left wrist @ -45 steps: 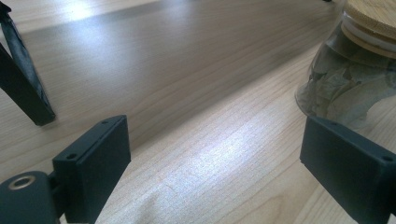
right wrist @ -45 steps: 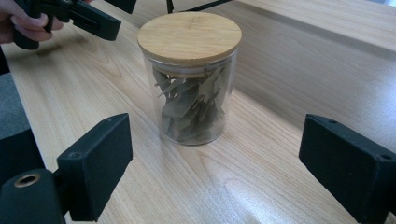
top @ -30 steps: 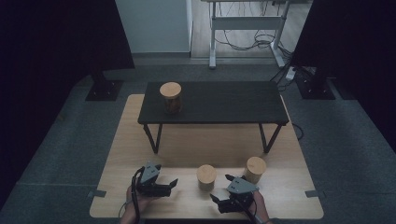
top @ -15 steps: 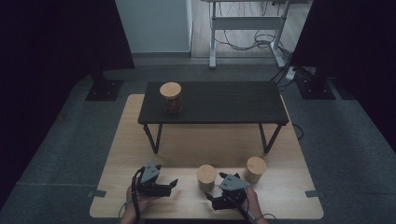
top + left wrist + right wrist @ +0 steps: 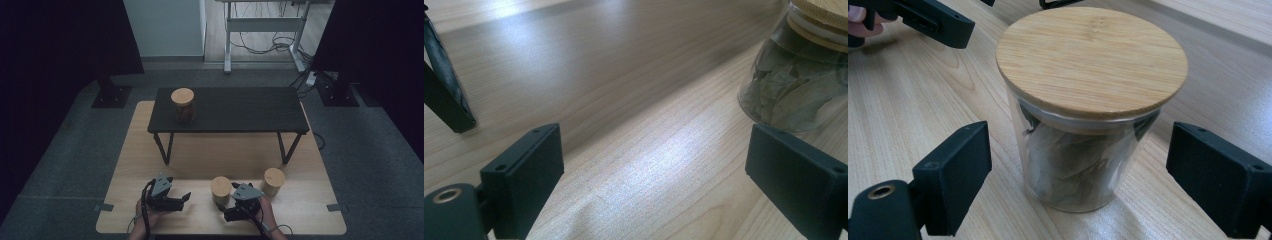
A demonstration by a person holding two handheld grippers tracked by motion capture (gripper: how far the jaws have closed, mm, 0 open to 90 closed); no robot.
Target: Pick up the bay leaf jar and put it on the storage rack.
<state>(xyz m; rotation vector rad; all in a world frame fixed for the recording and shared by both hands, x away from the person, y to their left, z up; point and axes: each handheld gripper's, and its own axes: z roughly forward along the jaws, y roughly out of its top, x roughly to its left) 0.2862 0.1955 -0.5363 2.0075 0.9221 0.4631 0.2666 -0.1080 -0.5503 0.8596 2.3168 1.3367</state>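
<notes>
High view: a glass jar with a wooden lid (image 5: 220,190) stands on the light wooden board (image 5: 150,150), on the person's side of the little black table (image 5: 235,107). The right gripper (image 5: 227,204) sits just beside this jar. In the right gripper view the jar (image 5: 1088,110) stands upright between the two black jaws. The jaws are wide apart and do not touch the glass, so nothing is gripped. Dry leaves show inside the jar.

The left gripper (image 5: 186,198) lies a little to the left of the jar, its tips turned toward it. In the left gripper view its jaws are wide apart too, with bare wood between them, and the jar (image 5: 804,80) sits off to one side.

A second jar (image 5: 273,181) stands right of the first one. A third jar (image 5: 183,104) stands on the black table, far behind it.
</notes>
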